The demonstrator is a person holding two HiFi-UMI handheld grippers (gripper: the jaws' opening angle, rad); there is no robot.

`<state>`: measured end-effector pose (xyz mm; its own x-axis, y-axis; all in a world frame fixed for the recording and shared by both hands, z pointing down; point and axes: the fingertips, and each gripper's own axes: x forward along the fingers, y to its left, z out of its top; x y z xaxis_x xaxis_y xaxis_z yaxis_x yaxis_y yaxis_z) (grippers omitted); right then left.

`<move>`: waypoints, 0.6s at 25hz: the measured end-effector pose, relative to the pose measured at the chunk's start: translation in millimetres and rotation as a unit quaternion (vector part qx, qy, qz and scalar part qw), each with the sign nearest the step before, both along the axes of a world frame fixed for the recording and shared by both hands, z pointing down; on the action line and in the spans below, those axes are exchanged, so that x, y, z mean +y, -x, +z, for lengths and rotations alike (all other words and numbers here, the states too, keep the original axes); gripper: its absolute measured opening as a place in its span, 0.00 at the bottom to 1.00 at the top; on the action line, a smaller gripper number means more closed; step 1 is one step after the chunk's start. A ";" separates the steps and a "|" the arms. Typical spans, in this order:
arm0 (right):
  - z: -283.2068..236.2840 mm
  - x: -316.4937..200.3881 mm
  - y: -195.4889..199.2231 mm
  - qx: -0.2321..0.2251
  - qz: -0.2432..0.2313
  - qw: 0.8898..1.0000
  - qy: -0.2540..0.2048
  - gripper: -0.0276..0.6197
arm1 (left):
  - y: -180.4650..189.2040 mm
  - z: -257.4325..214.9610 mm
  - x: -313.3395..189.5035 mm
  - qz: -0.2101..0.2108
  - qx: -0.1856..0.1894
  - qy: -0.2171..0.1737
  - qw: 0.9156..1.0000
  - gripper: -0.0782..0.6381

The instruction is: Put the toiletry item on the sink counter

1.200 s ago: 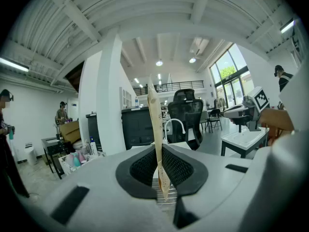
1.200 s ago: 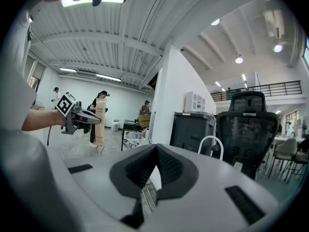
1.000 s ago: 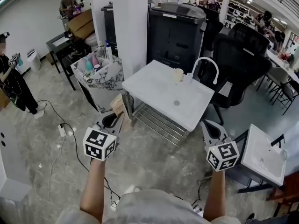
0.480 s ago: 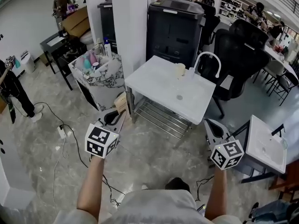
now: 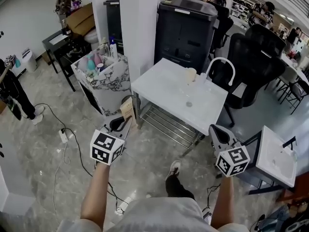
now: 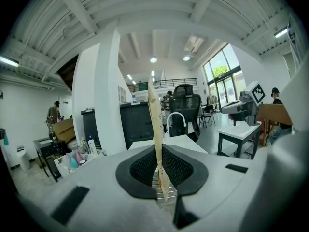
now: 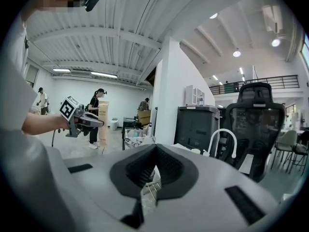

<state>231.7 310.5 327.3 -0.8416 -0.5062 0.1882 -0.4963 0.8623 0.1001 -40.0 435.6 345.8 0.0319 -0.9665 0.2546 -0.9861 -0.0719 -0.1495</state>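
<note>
A flat tan paper packet (image 5: 127, 111), the toiletry item, stands upright in my left gripper (image 5: 120, 123), whose jaws are shut on its lower edge. The left gripper view shows the packet (image 6: 156, 139) edge-on, pinched between the black pads (image 6: 143, 166). The white sink counter (image 5: 161, 88) with a curved white faucet (image 5: 223, 64) and a pale cup (image 5: 191, 75) stands ahead, beyond the packet. My right gripper (image 5: 218, 134) hovers at floor height to the counter's right, its jaws shut on nothing (image 7: 153, 170). The right gripper view catches the left gripper (image 7: 79, 120) and the packet (image 7: 103, 122) off to its left.
A marble-patterned bin of bottles (image 5: 99, 71) sits left of the counter by a white pillar (image 5: 140, 23). A black cabinet (image 5: 186, 28) and an office chair (image 5: 251, 62) stand behind it. A second white sink (image 5: 275, 153) is at right. A cable and power strip (image 5: 63, 135) lie on the floor.
The view has shifted slightly toward the counter, and a shoe now shows on the floor below centre. Both grippers keep their places and states.
</note>
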 end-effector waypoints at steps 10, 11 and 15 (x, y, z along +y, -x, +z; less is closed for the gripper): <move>20.2 -132.4 41.3 -0.010 -0.025 1.000 0.012 0.04 | 34.3 7.8 -114.0 -0.022 -0.014 0.016 1.000 0.15; 21.1 -149.1 45.5 -0.010 -0.029 0.999 0.015 0.04 | 37.2 6.2 -129.0 -0.025 -0.016 0.018 0.999 0.15; 24.8 -216.6 59.9 -0.006 -0.043 0.999 0.017 0.04 | 46.2 0.4 -192.8 -0.035 -0.026 0.022 0.999 0.15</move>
<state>171.8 94.0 352.1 -0.8840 -0.4251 0.1945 -0.4210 0.9048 0.0640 -86.2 242.7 346.3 -0.0494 -0.9536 0.2970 -0.9799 -0.0112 -0.1991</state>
